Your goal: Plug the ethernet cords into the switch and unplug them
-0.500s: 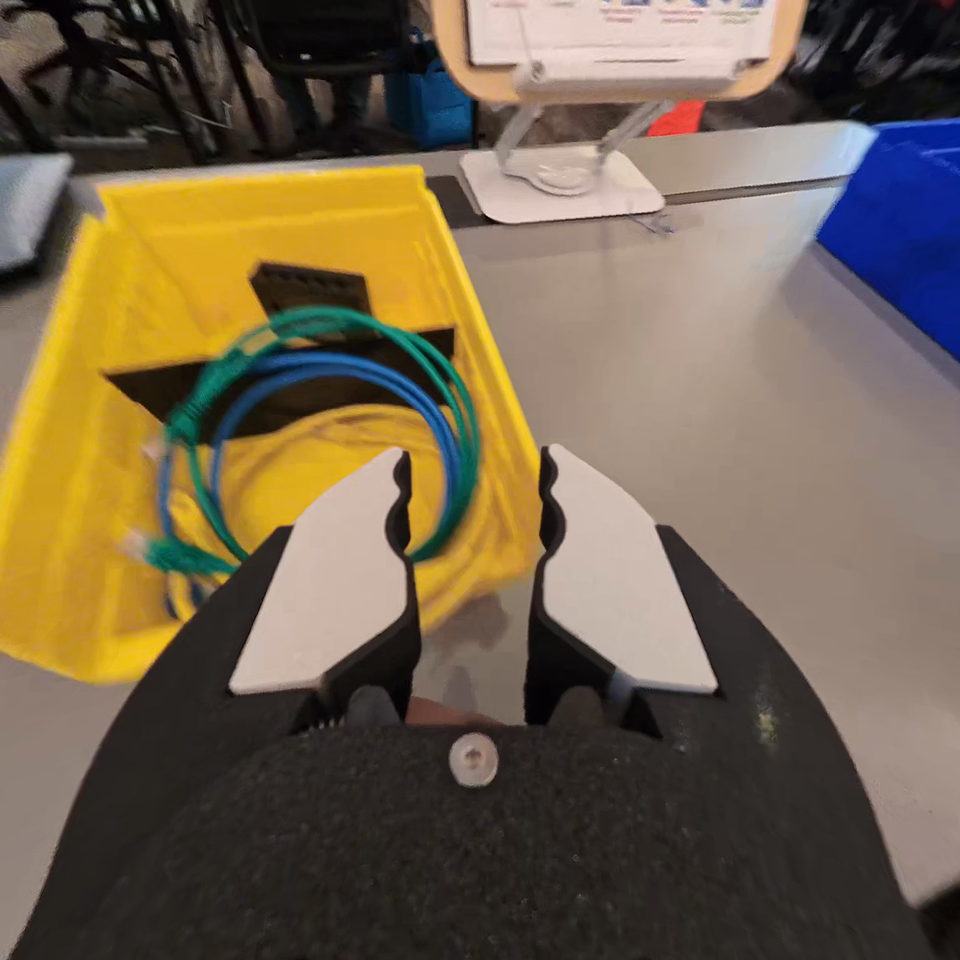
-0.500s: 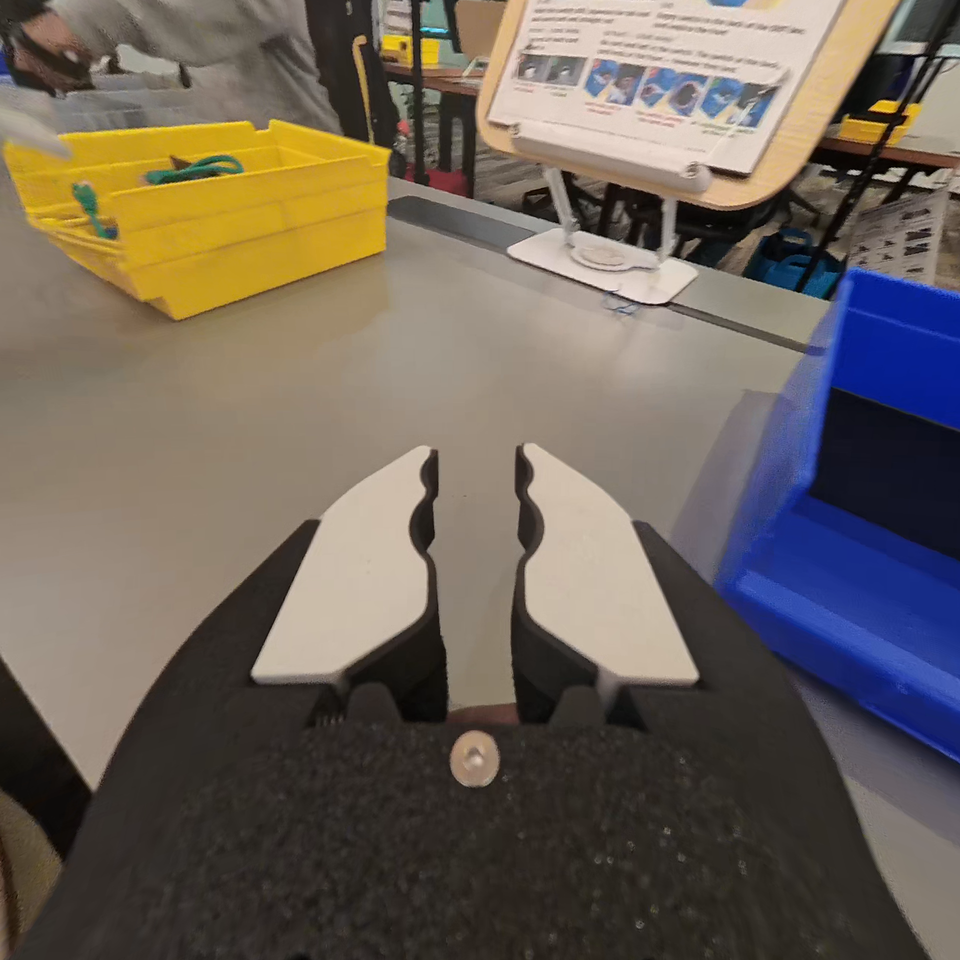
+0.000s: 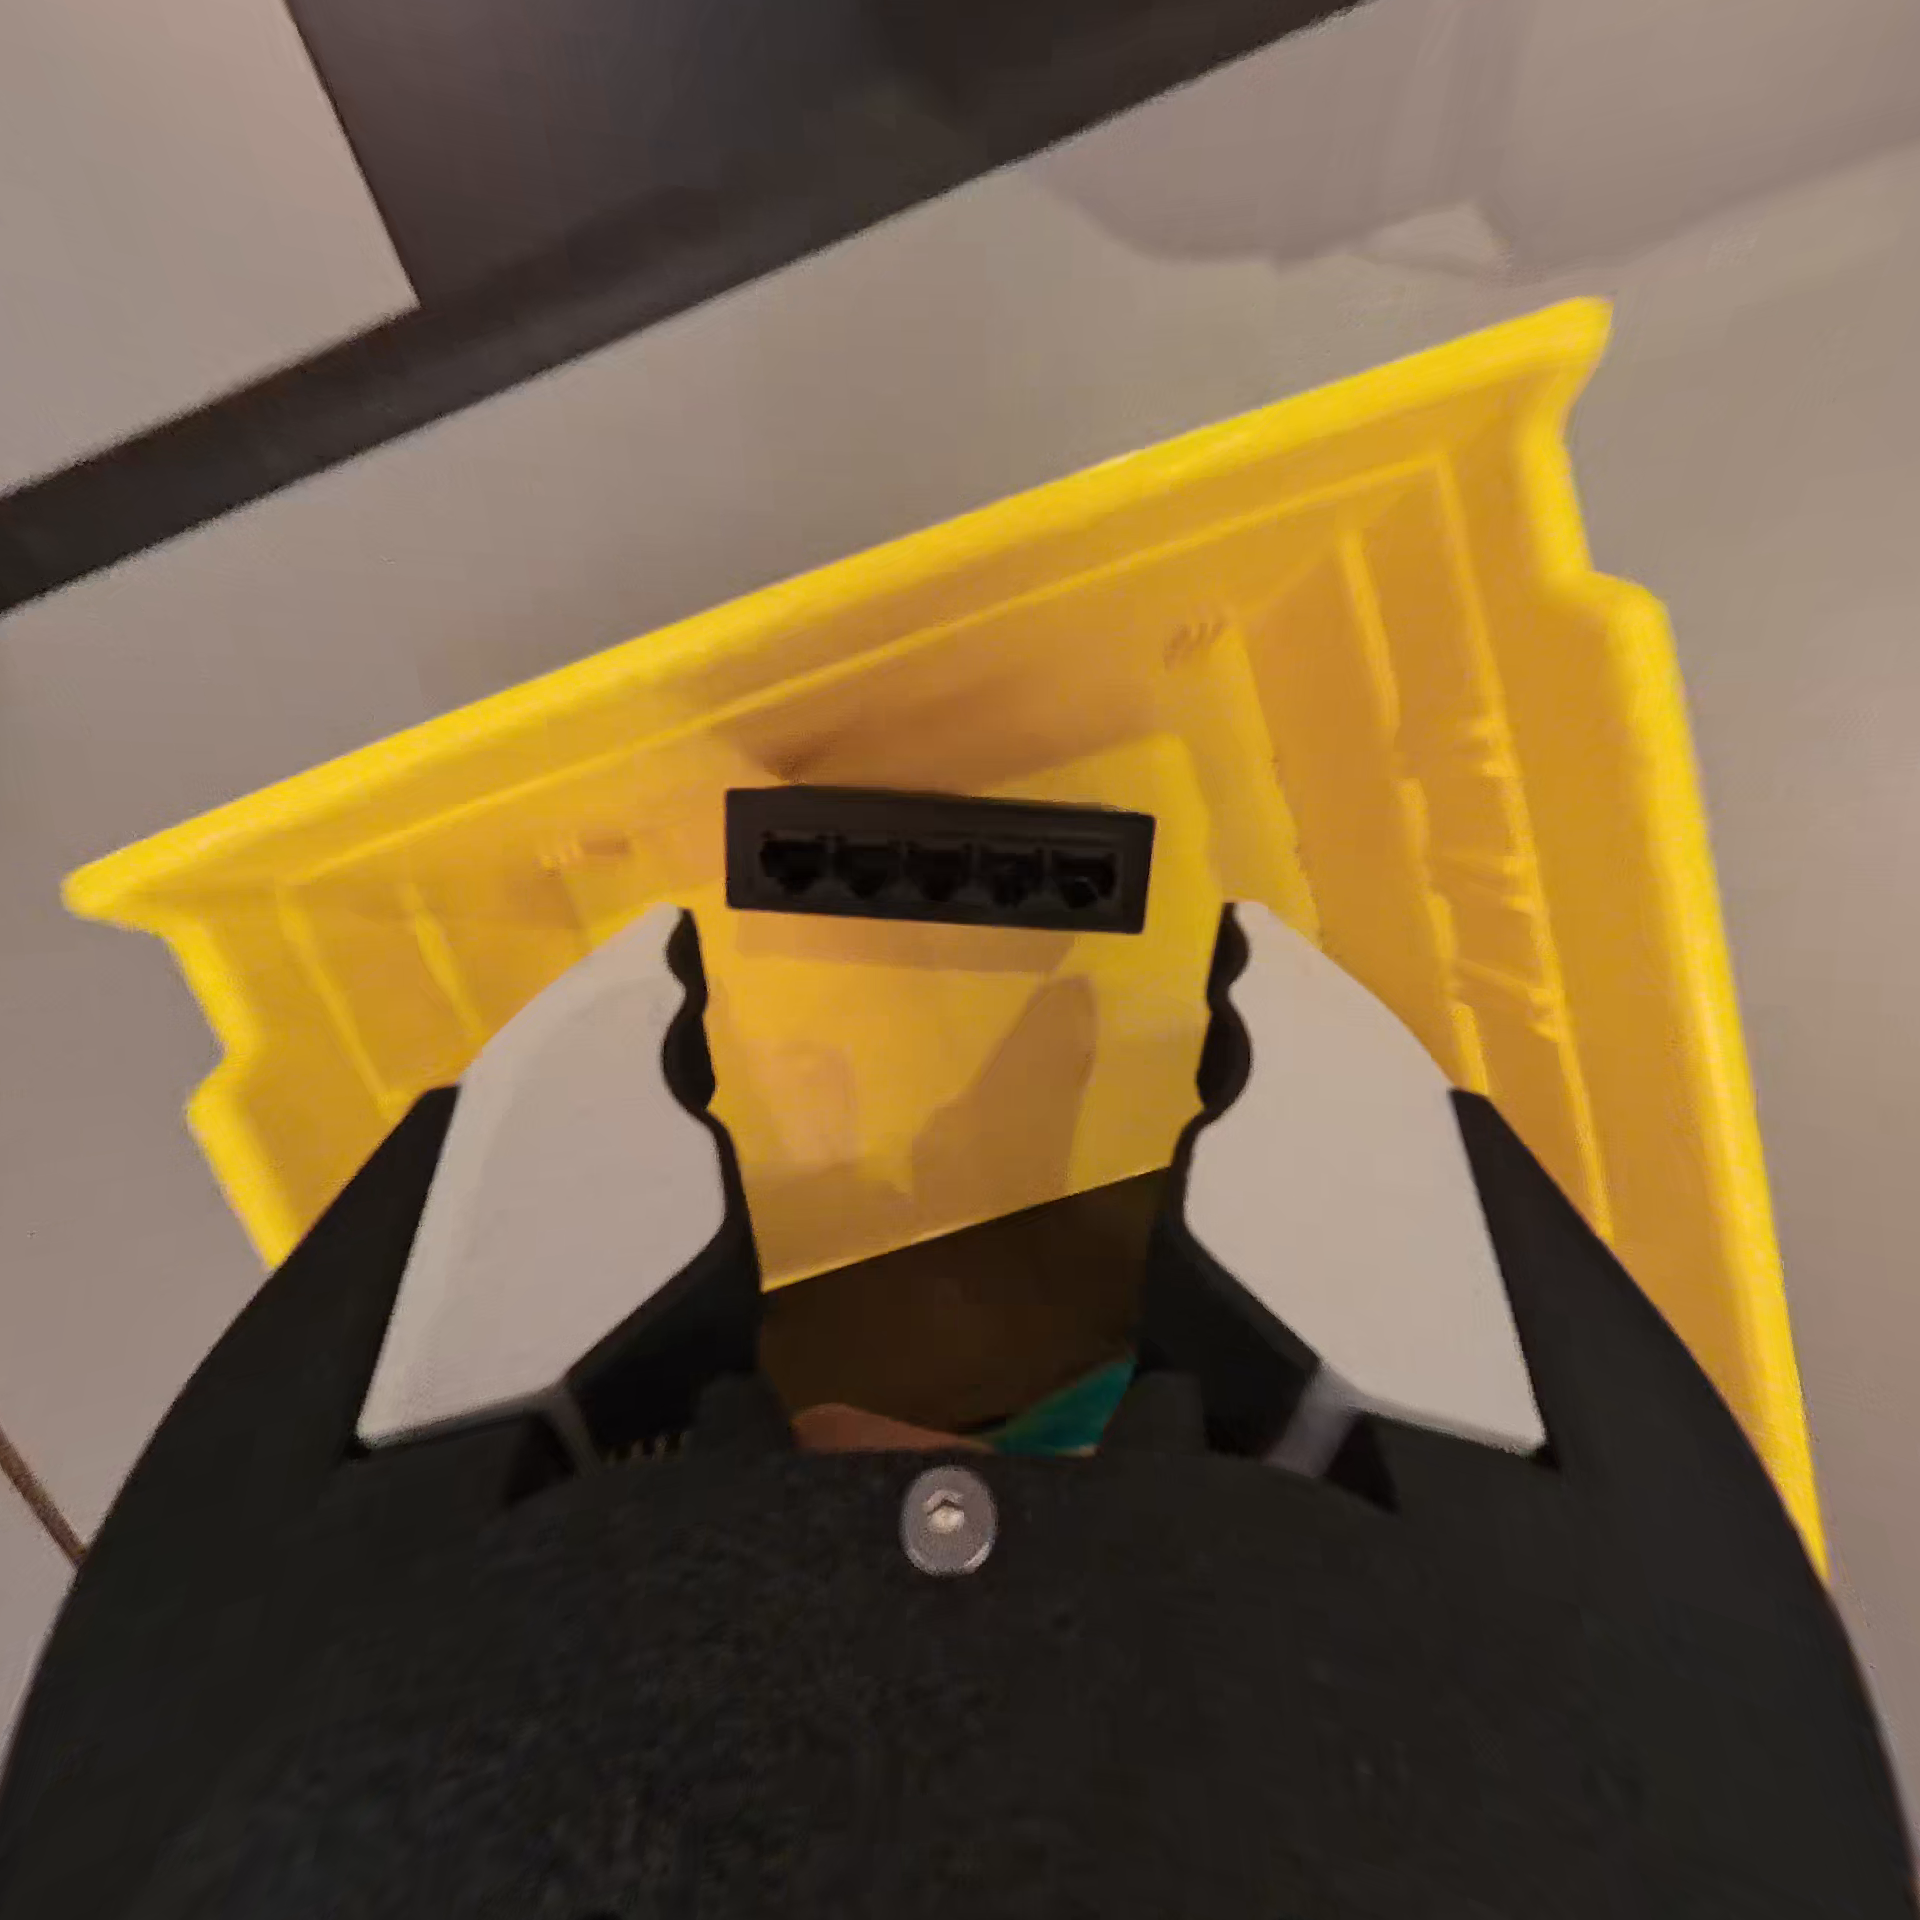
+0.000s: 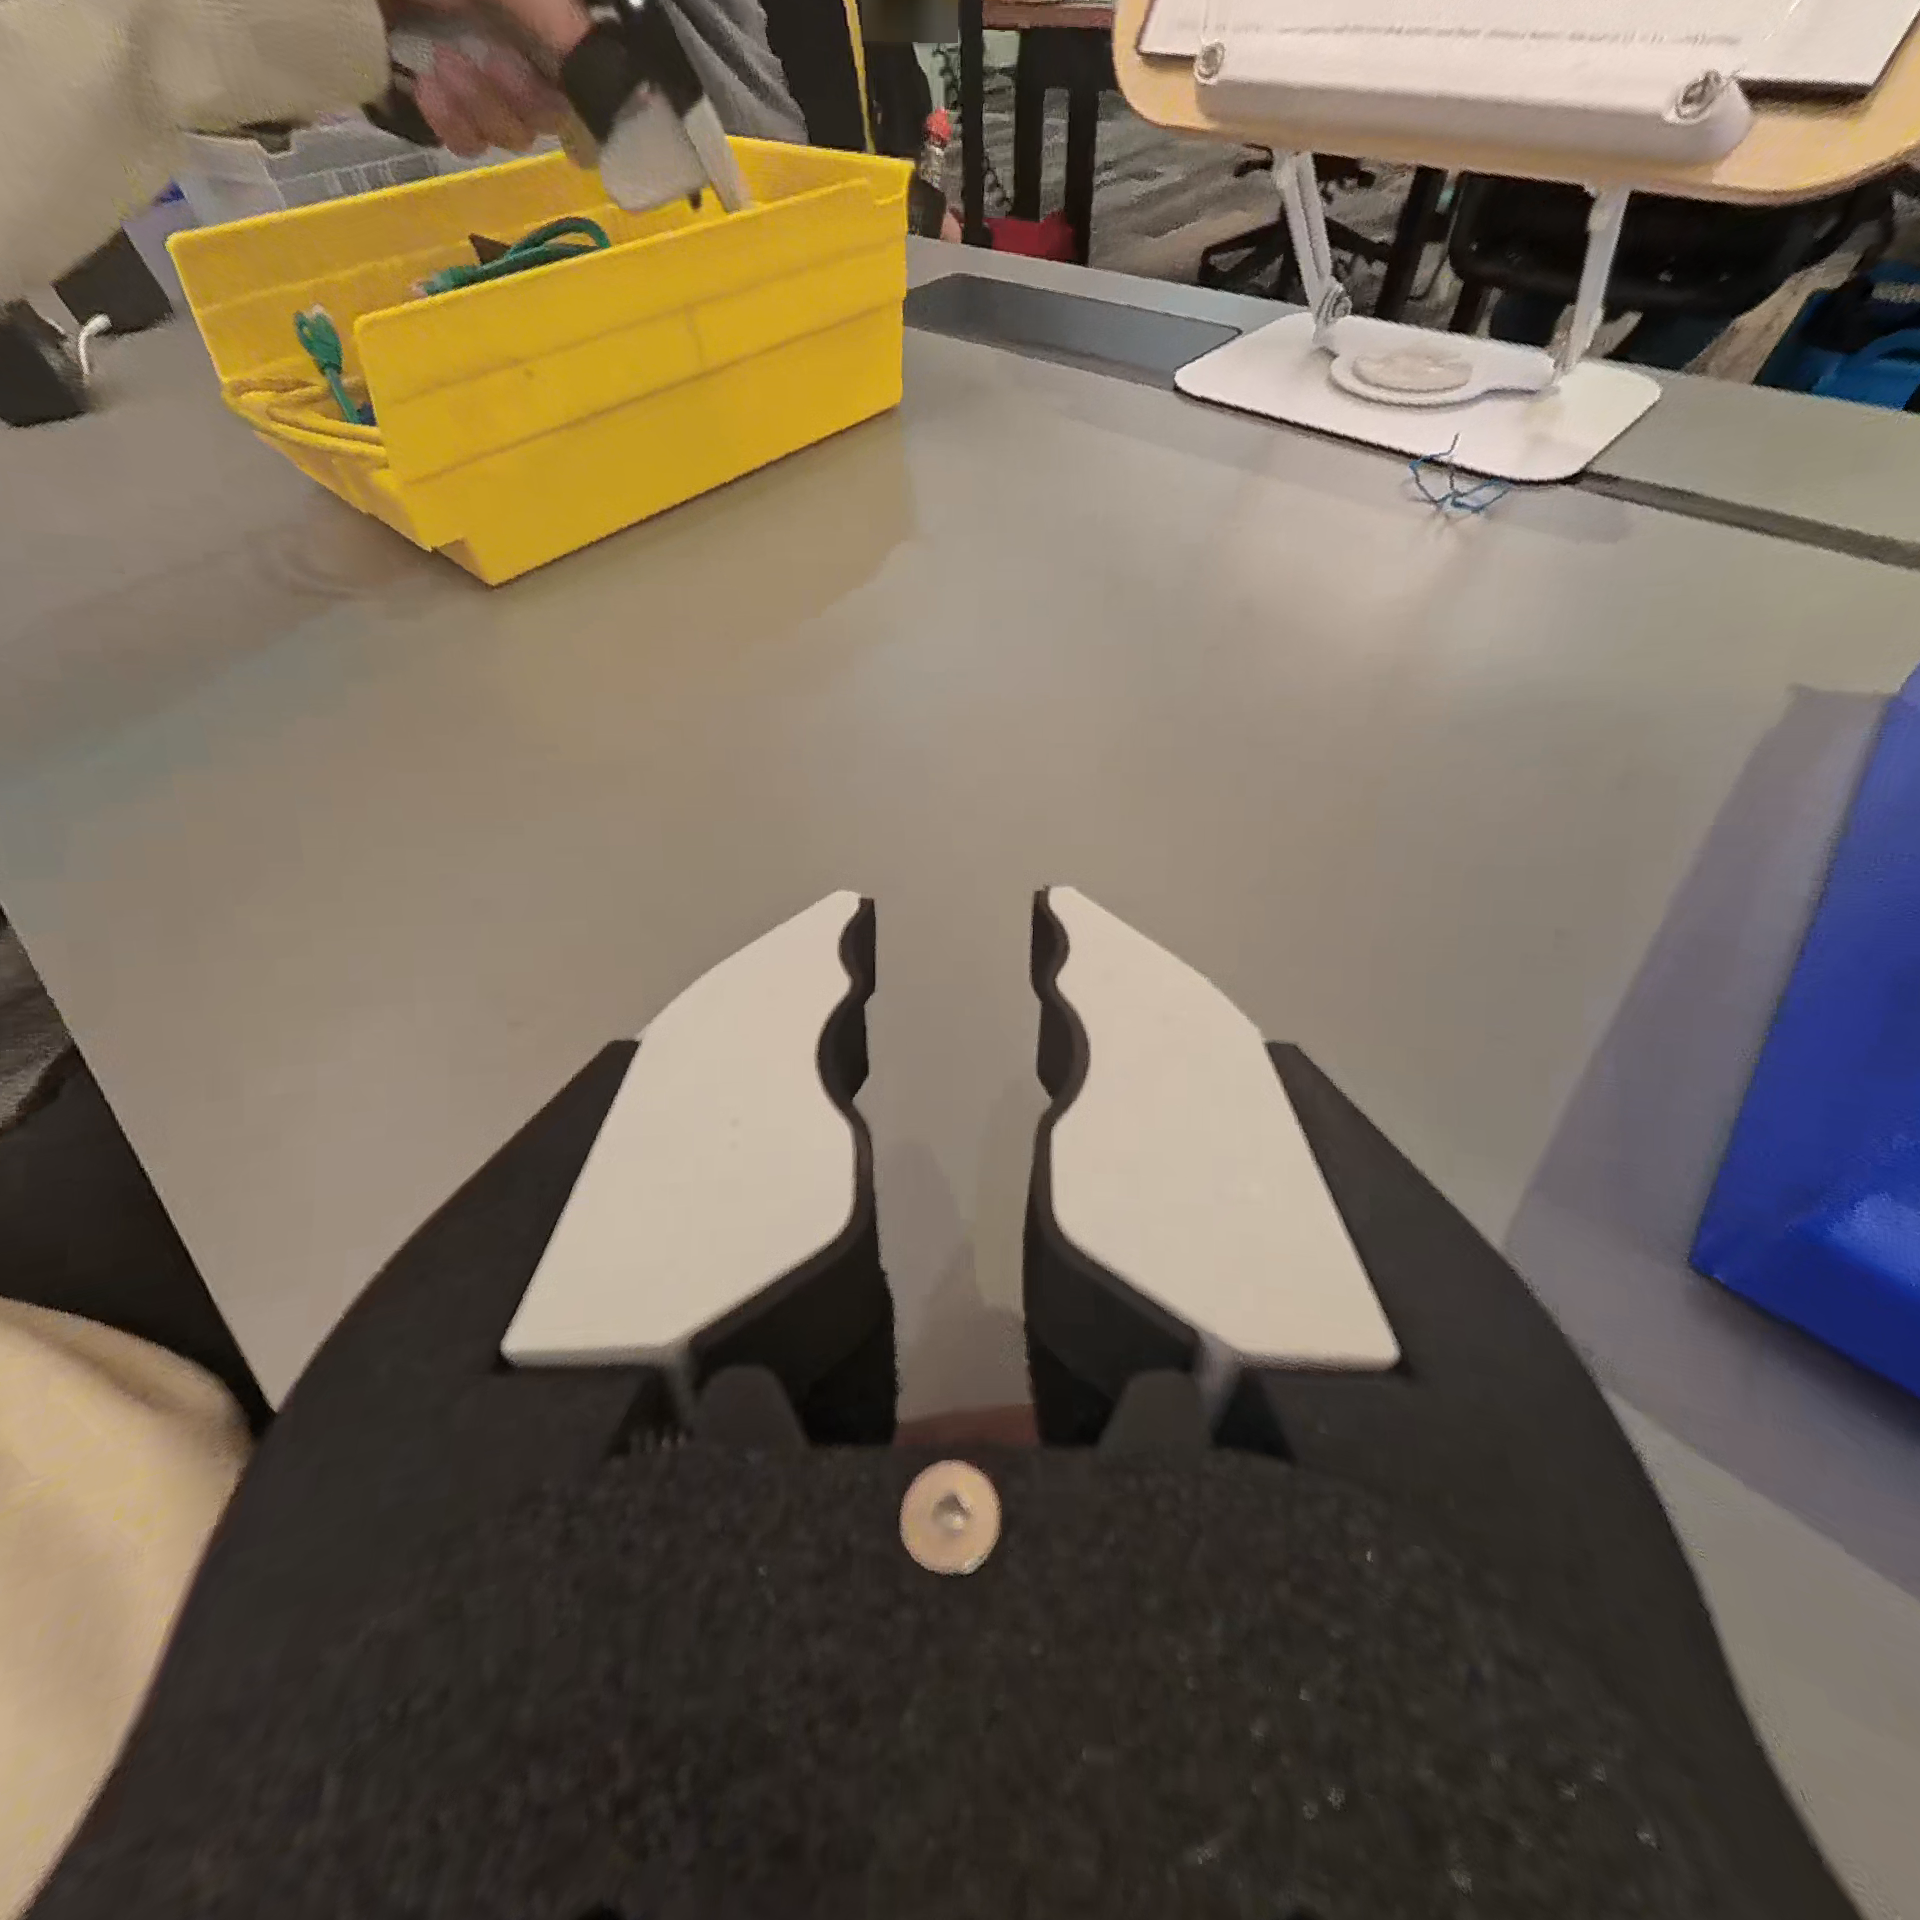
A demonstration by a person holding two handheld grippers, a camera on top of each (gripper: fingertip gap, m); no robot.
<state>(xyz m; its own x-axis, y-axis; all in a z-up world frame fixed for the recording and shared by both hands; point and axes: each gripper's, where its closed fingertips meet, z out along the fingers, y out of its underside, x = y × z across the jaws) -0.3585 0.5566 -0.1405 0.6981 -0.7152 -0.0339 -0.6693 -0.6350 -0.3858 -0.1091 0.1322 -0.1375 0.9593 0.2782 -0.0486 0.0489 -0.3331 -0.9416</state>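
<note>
- My left gripper [image 3: 951, 920]: jaws spread wide, empty, pointing down into the yellow plastic bin [image 3: 1455, 665]; its fingertips [image 3: 686, 935] flank the switch without touching.
- Black five-port ethernet switch [image 3: 940, 860]: inside the bin near its far wall, ports facing me, none occupied.
- Green ethernet cord [image 4: 520, 255]: coiled in the bin, seen from my right camera.
- My right gripper [image 4: 954, 914]: jaws parted, holding nothing, above the grey table [image 4: 935, 675].
- Blue plastic bin [image 4: 1839, 1143]: just right of that gripper.
</note>
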